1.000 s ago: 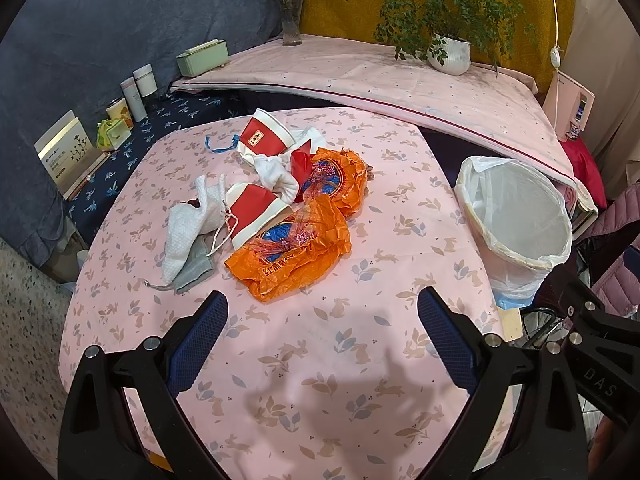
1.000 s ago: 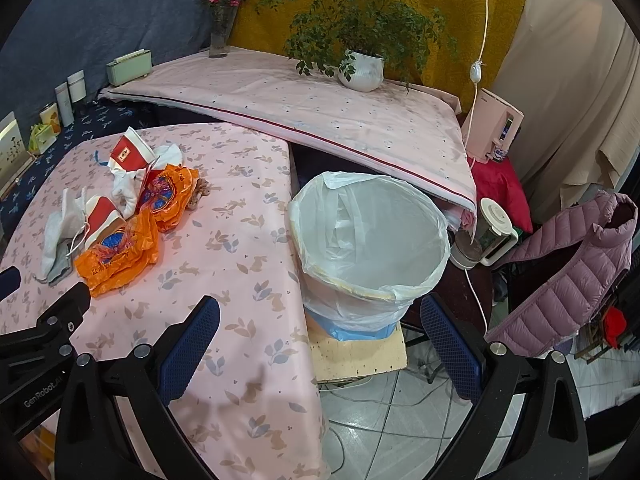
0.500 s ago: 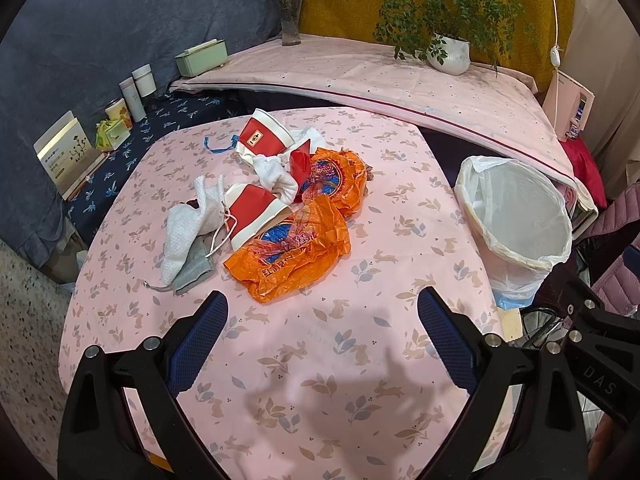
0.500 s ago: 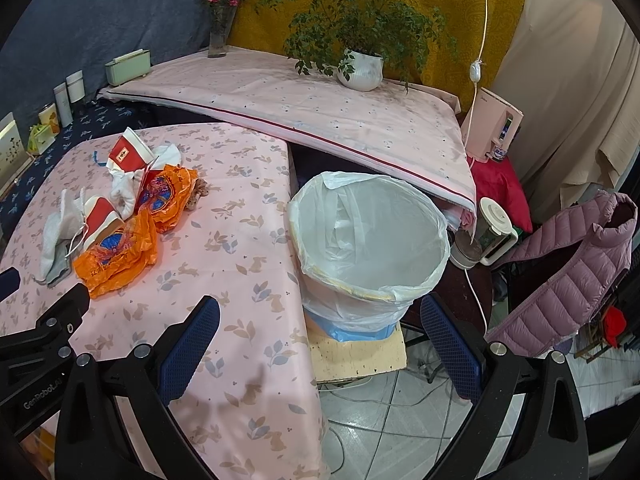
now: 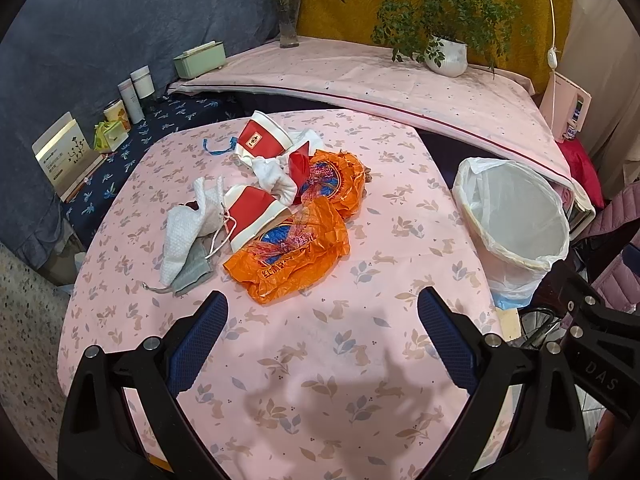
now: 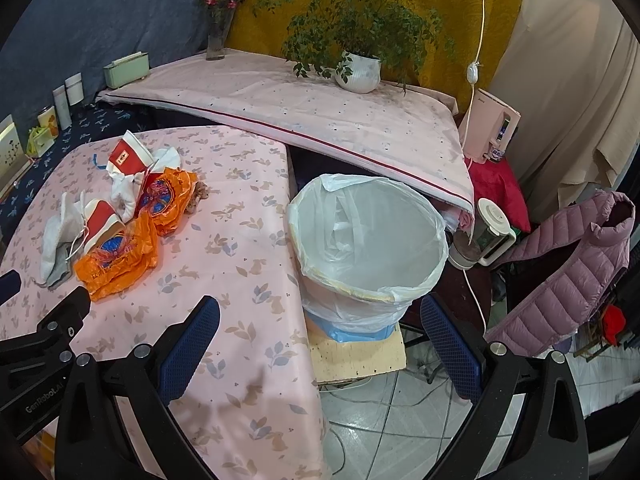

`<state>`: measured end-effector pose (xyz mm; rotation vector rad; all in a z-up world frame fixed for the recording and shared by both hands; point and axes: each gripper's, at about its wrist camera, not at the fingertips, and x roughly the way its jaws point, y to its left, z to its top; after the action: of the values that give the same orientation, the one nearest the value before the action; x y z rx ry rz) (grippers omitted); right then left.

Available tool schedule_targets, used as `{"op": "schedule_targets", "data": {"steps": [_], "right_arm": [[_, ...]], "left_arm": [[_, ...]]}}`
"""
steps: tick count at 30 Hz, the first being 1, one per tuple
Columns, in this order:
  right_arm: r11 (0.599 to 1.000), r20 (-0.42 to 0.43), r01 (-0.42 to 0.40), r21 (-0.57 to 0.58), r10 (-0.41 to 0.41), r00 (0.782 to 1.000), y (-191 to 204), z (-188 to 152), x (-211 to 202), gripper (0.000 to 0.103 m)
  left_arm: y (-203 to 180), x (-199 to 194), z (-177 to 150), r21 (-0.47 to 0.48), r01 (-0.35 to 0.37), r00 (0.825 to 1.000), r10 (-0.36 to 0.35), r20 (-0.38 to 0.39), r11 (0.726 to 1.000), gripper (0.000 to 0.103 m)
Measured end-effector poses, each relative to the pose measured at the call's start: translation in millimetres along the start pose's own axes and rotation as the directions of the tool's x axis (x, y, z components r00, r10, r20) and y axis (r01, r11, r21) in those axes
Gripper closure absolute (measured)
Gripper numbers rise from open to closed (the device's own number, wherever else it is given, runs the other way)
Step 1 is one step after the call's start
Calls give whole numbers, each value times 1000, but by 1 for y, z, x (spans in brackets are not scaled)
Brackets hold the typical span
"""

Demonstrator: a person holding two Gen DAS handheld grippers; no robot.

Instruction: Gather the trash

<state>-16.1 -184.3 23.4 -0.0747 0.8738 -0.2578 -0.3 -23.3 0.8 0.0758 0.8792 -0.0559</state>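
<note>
Nothing looks collected yet: left of centre on the worktop (image 5: 360,380) the trash pile (image 5: 276,216) lies untouched, the left gripper (image 5: 322,320) and right gripper (image 6: 320,320) both hover spread apart and empty, and the lined bin (image 6: 368,240) at right holds nothing.

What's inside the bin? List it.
The bin shows only its white liner; no trash is visible in it. The near wall hides part of the bottom.
</note>
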Motion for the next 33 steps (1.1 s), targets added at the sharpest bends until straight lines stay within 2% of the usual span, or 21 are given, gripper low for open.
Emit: {"op": "schedule_targets", "data": {"steps": [6, 17, 25, 33], "right_arm": [[1000, 10, 6, 14, -6, 1000, -3, 2, -2, 7], [1000, 44, 7, 25, -8, 999, 15, 2, -12, 7], [999, 79, -42, 6, 41, 996, 47, 5, -10, 7], [994, 74, -109, -17, 110, 991, 95, 14, 12, 7]], "left_arm": [[-2, -4, 0, 3, 15, 1000, -15, 11, 1000, 12], [24, -2, 1, -10, 20, 999, -20, 40, 1000, 12], [74, 15, 7, -78, -21, 999, 24, 45, 997, 12], [132, 49, 7, -126, -69, 997, 71, 15, 990, 12]]}}
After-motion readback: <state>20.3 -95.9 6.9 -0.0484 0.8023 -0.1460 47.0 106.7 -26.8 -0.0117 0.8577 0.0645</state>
